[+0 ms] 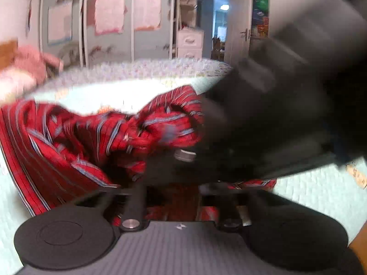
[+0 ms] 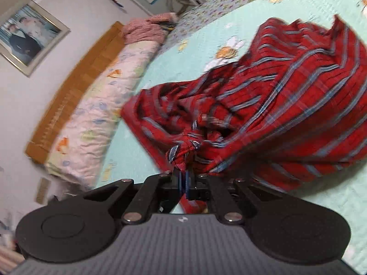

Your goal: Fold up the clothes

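The right gripper [image 2: 183,181] is pinching a bunched corner of the red shirt [image 2: 286,105], which is hanging crumpled over the bed [image 2: 142,155]. The left gripper [image 1: 174,206] is closing, with cloth seemingly between its jaws. So small a bite risks slipping, dropping the shirt in a heap.

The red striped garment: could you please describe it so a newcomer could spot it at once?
Start at the pale green quilted bedspread covering the bed. A crumpled garment is bunched there, one corner pinched in the right gripper. It alone is deep red with thin blue-grey stripes.

text: none legible | wall sheets [image 1: 107,11]: blurred | framed picture [image 2: 25,36]: no lettering
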The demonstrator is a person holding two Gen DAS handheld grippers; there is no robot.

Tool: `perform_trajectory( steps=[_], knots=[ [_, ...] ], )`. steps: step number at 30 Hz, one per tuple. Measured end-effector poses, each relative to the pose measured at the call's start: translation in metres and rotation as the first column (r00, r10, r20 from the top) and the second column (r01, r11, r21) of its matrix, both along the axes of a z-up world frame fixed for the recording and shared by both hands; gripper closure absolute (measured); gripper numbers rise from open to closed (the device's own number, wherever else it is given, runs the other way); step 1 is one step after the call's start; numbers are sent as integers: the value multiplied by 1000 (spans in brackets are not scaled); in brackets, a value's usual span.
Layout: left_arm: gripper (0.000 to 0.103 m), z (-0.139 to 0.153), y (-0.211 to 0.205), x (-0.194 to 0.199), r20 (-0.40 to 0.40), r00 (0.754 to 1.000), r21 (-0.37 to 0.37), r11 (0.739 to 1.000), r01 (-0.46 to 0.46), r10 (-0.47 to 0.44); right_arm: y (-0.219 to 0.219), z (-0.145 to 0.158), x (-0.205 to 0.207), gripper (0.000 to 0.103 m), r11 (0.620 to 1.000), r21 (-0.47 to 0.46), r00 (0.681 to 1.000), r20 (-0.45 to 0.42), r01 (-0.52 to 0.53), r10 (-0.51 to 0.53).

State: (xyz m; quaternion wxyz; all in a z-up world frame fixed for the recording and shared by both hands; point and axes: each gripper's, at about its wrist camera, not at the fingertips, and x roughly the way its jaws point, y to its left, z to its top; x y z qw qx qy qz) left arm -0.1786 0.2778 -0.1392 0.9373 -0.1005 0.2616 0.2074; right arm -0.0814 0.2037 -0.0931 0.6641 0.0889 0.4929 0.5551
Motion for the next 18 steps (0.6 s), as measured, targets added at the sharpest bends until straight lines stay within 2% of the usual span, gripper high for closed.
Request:
perform_trajectory(
  steps=[3,5,7,8,11,14,16,18],
  knots=[
    [98,7,9,-16,49,999,-61,998,18,-15,-13,-2,5,92,998,42,999,-27,40,-38],
    [98,21,14,-32,95,995,-77,997,12,-4,-26,-3,10,80,993,91,996,-59,76,-70],
    [98,41,20,-51,155,988,-76,997,-3,15,-40,-5,13,50,986,135,993,-83,100,-89],
    [99,49,25,-62,181,983,-75,997,-21,35,-47,-5,15,45,981,157,991,-87,117,-104],
    [99,66,45,-95,220,968,-87,991,-100,117,-69,-2,23,42,955,226,980,-99,193,-174],
    [99,78,69,-135,246,942,-132,970,-203,230,-85,-3,36,42,930,256,963,-134,262,-235],
    [99,88,86,-161,268,914,-144,951,-274,304,-87,-2,40,42,939,198,959,-68,282,-274],
    [99,97,97,-184,273,892,-144,933,-331,359,-85,-2,41,42,949,126,954,38,289,-296]
  ],
)
